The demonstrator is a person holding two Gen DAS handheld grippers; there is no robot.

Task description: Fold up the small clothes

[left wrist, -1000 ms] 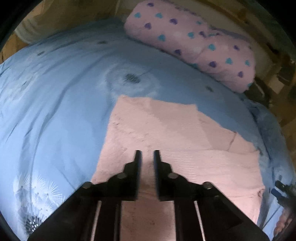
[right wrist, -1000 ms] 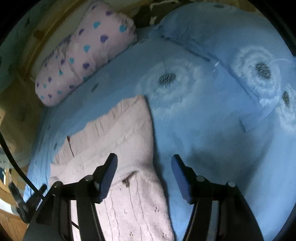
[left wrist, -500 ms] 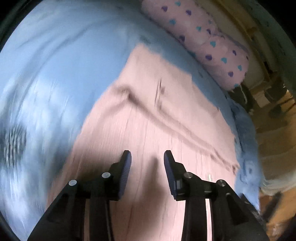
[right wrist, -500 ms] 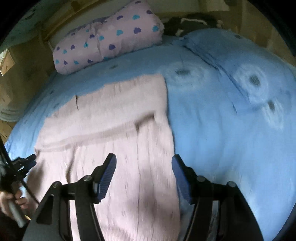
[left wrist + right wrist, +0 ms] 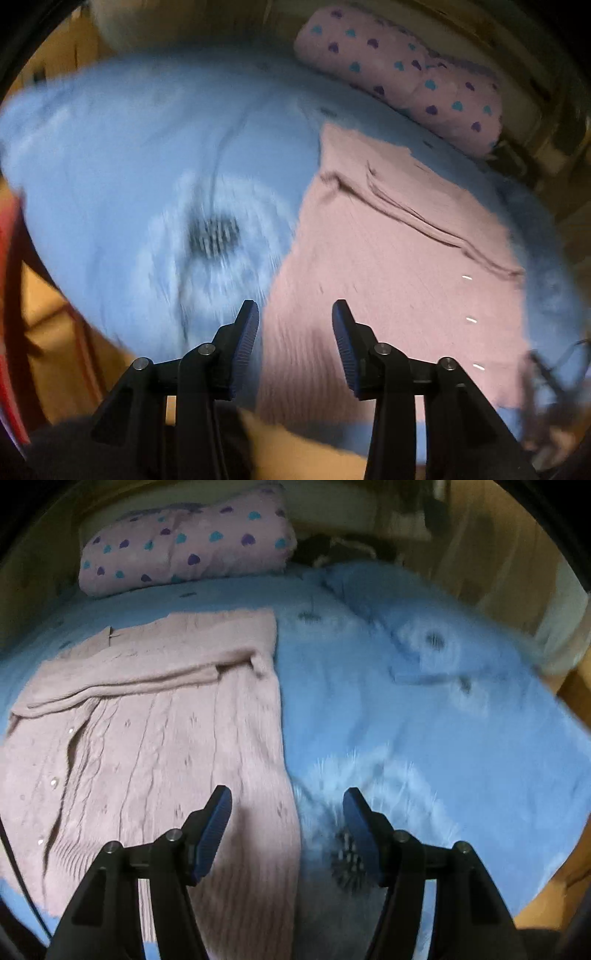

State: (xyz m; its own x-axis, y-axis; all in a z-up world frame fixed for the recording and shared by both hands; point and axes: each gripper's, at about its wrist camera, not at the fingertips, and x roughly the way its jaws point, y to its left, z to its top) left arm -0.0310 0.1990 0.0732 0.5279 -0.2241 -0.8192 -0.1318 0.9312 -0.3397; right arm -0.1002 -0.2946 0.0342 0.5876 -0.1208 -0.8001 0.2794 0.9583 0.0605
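Evidently no writing shows; both grippers' fingers [image 5: 250, 325] [image 5: 218, 812] opening, empty, above pink cardigan [image 5: 147, 746].

Pink cardigan [image 5: 155, 738] cut off left; blue bedspread [image 5: 129, 166] motion-blurred.

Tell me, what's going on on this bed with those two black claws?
A person is folding a pink knitted cardigan laid out on a blue dandelion-print bedspread, using a handheld claw in each hand. The sleeves are already folded across the top. Right now neither claw holds anything: the left claw hovers over the cardigan's left edge, the right claw over its right edge, both with jaws opening. A pink heart-print pillow lies at the head of the bed.
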